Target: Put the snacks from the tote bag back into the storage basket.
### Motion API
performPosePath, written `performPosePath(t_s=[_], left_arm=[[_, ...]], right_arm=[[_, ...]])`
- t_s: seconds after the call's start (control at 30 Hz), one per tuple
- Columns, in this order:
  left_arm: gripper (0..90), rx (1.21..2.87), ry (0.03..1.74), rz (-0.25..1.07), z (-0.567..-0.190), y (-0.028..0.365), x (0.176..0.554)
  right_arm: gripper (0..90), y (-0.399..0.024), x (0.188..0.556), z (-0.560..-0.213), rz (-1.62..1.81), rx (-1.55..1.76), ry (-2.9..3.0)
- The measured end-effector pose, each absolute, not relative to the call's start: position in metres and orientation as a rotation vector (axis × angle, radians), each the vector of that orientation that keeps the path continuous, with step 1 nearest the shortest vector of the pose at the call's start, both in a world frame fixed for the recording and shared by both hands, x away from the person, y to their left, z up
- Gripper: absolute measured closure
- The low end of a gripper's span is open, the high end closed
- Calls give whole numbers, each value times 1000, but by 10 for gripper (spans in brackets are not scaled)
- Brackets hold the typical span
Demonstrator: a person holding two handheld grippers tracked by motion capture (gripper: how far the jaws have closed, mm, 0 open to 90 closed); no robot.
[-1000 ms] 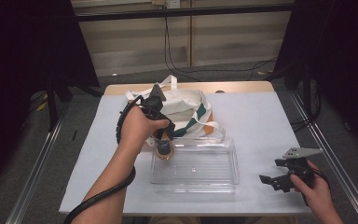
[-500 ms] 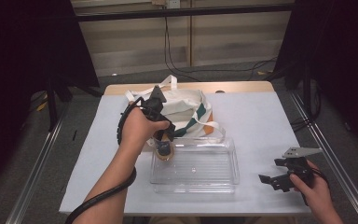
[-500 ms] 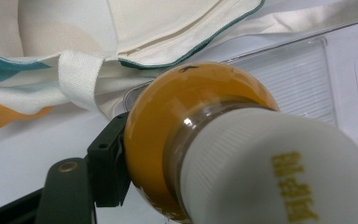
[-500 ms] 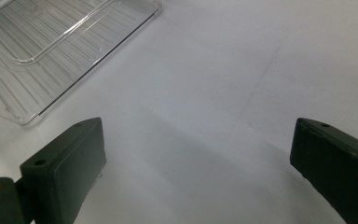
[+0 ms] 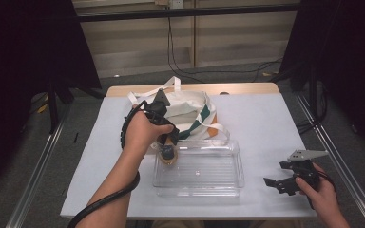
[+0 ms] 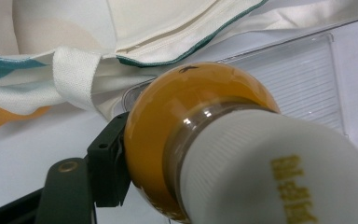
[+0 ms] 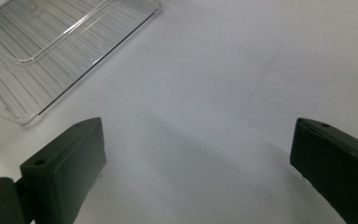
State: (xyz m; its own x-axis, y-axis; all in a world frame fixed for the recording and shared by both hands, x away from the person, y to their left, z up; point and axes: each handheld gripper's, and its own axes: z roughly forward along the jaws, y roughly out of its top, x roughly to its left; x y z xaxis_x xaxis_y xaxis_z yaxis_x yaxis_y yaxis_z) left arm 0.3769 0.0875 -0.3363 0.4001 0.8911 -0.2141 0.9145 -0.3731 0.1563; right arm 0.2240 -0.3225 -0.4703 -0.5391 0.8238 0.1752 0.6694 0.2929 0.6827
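Over the clear tray (image 5: 204, 175), left tongs (image 5: 167, 151) clamp a bottle (image 5: 168, 154) upright, cap up; right tongs (image 5: 285, 182) gape.

A white-topped table (image 5: 275, 118) is standing on a grey floor (image 5: 90, 118), its wooden far edge showing. Black curtains (image 5: 24, 52) are hanging at both sides. Pale panelled wall (image 5: 138, 42) is running behind, a dark bar (image 5: 190, 12) crossing it, cables (image 5: 171, 52) dangling down. Metal rails (image 5: 33, 175) are flanking the table.
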Motion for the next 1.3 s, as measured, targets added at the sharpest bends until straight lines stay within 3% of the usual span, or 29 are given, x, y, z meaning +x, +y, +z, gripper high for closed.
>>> performPosePath(t_s=[1.3], left_arm=[[301, 2434, 1585, -133, -348, 85, 379]], right_arm=[[29, -322, 225, -471, 1078, 1367, 2358]])
